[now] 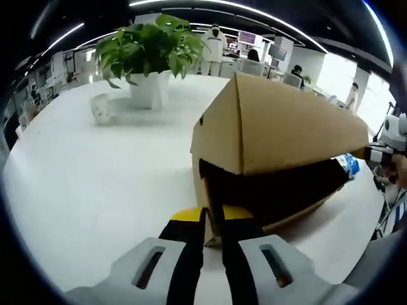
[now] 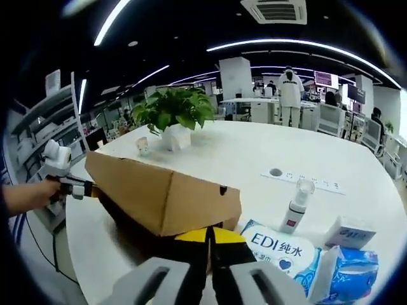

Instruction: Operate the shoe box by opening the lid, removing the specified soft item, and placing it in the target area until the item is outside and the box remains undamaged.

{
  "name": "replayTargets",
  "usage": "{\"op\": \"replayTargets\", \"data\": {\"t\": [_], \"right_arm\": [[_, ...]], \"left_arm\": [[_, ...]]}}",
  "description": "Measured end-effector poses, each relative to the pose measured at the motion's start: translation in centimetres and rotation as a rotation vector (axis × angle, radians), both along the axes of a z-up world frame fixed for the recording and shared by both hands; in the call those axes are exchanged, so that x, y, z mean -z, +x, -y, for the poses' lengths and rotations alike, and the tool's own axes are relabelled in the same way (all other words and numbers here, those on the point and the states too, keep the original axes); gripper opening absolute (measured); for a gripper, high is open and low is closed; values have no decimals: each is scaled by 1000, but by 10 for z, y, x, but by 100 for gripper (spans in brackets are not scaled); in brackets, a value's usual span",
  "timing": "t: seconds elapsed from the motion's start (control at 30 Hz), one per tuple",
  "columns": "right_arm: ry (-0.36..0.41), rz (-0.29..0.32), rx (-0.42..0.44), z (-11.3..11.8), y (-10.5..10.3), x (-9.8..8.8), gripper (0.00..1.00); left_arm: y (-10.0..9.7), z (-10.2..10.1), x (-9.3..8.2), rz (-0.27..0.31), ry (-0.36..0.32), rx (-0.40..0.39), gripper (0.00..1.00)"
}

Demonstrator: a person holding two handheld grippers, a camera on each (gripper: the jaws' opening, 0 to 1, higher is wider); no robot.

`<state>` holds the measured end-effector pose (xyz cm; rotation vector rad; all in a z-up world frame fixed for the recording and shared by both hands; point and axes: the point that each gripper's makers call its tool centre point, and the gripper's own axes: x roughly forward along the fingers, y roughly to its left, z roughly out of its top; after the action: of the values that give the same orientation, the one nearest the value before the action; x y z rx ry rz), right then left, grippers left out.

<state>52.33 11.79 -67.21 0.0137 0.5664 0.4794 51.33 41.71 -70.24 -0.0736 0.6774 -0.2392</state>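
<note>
Left gripper view: shoe box point(image 1: 280, 127) lying on the white surface point(image 1: 82, 190), brown cardboard lid lifted partway over a dark interior, contents too dark to make out. Left gripper point(image 1: 213, 232) at the near corner of the box, black jaws with yellow tips drawn close together on the cardboard edge at that corner. Beyond the box, a potted plant point(image 1: 149, 54) in a white pot, and a small cup point(image 1: 102, 108) beside that pot. At the far end of the box, the right gripper point(image 1: 388, 149) reaching in against the lid edge, with a blue pack point(image 1: 350, 164) just beside that end. Behind the plant, a person in white point(image 1: 213, 47) standing among desks. Right gripper view: same box point(image 2: 159, 197) seen from its other end, lid raised and sloping. Right gripper point(image 2: 208, 244) low at the near corner of the box, jaws nearly together there, pinching the lid edge. At the far end of the box, the left gripper point(image 2: 67, 181) held by a hand point(image 2: 28, 194). Just beside the near end of the box, a pack of wet wipes point(image 2: 283, 251), a small spray bottle point(image 2: 297, 206), a white carton point(image 2: 350, 232) and a blue tissue pack point(image 2: 353, 270).
</note>
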Motion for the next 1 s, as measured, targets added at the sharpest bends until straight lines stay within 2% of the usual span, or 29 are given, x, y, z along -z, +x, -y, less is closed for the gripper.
{"op": "replayTargets", "data": {"t": [0.23, 0.33, 0.53, 0.67, 0.77, 0.9, 1.0], "right_arm": [[-14, 14, -36, -2, -5, 2, 0], [-19, 13, -54, -3, -9, 5, 0], [-44, 24, -91, -7, -17, 8, 2], [-57, 34, -118, -9, -21, 8, 5], [-102, 55, -152, -10, -24, 10, 7], [-118, 58, -171, -10, -28, 12, 13], [-128, 64, -193, -12, -31, 14, 17]], "left_arm": [[1, 4, -19, 68, 32, 65, 14], [4, 5, -20, 81, 33, 82, 15], [-4, 9, -27, 109, 41, 122, 18], [-9, 12, -28, 117, 51, 151, 19], [-12, 14, -27, 121, 65, 171, 20], [-14, 13, -24, 120, 74, 182, 26], [-16, 14, -24, 121, 81, 199, 26]]}}
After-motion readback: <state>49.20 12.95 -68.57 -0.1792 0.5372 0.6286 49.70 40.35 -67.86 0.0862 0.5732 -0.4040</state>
